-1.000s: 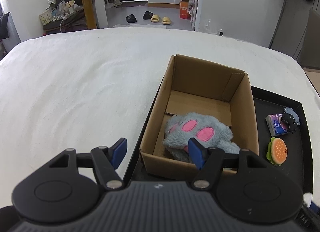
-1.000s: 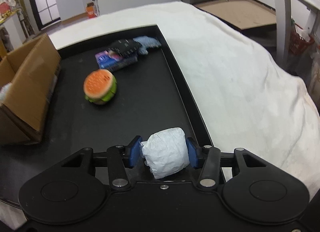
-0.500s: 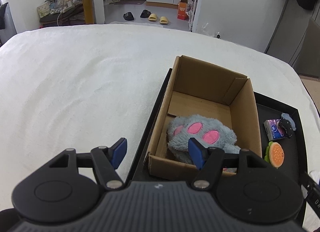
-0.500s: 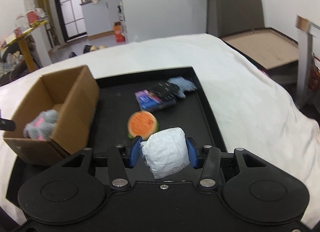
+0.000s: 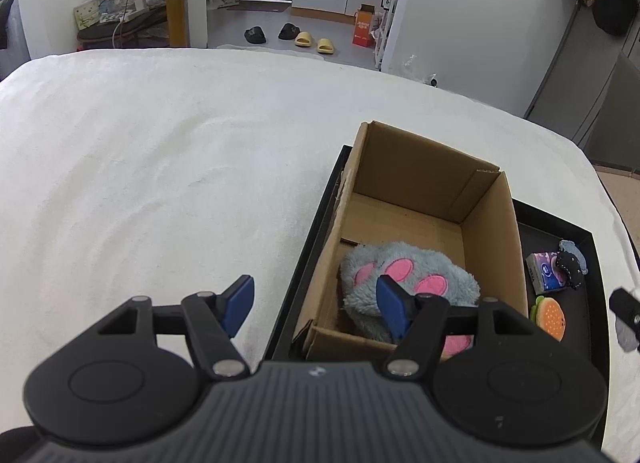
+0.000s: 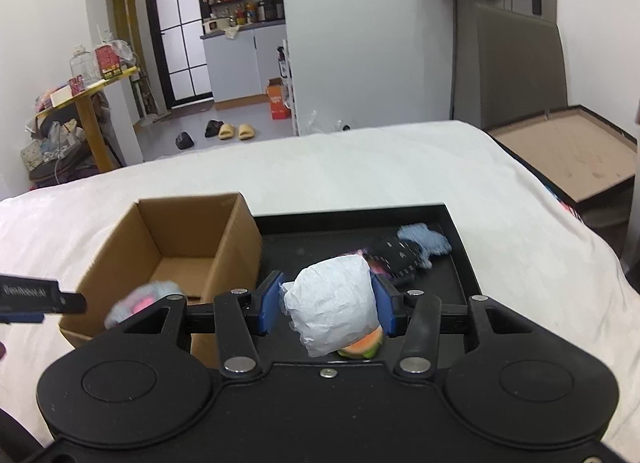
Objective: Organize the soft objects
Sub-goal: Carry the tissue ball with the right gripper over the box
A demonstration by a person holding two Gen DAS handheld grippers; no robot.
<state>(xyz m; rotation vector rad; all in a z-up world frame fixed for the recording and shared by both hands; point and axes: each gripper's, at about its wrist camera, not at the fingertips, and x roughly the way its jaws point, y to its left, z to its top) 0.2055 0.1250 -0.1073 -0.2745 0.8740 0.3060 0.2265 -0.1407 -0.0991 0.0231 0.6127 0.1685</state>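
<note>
White bedding carries a black tray (image 5: 592,247) with an open cardboard box (image 5: 496,239). Your right gripper (image 6: 328,303) pinches a crumpled white paper bundle (image 6: 332,303) above the tray; your left gripper (image 5: 316,301) fingers are spread, empty.

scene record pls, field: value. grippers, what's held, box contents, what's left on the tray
left gripper: open, empty, near the box's front left corner
right gripper: shut on white paper-wrapped bundle, raised above the tray
cardboard box: open top, stands on left part of black tray
box contents: grey plush paw with pink pads, at the near end; far end bare
left on tray: burger plush, purple tissue pack, dark item lying partly on the pack, light blue plush
surface: white cloth
</note>
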